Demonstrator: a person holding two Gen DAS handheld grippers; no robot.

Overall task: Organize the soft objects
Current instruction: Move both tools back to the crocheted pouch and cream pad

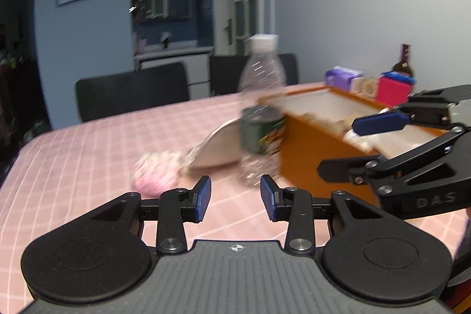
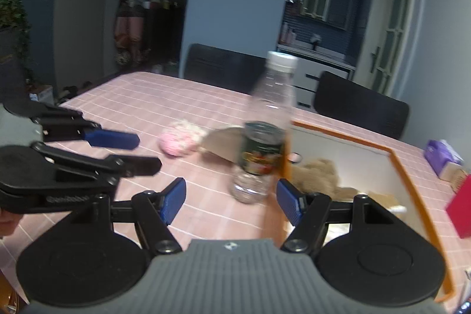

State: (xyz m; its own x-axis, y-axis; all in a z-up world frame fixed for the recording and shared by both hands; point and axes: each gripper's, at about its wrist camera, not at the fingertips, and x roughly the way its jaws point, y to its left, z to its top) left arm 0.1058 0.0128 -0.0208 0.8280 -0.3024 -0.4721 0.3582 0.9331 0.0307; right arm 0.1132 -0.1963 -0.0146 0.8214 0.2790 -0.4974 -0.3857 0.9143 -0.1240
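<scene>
Pink soft ball (image 2: 180, 139), fluffy and blurred, lies on the checked surface (image 2: 147, 96) at about ten o'clock from the bottle (image 2: 266, 137); seen from the left wrist it sits at about eleven o'clock of the left gripper (image 1: 235, 197). I judge it light, squashy and not fragile, so a pinch across its middle should hold it. Just right of it lies a flat grey piece (image 2: 223, 143), its kind unclear. Next comes the clear bottle with a green label, standing upright against the orange box (image 2: 394, 158). Inside the box rests a brown plush toy (image 2: 318, 172), apparently already stowed. At far right sit a purple pack (image 2: 441, 155) and a red box (image 2: 460, 208). The left gripper's fingers are partly spread and pinch nothing. The right gripper (image 2: 232, 200) has its fingers spread wide, also empty, the bottle beyond their tips.
</scene>
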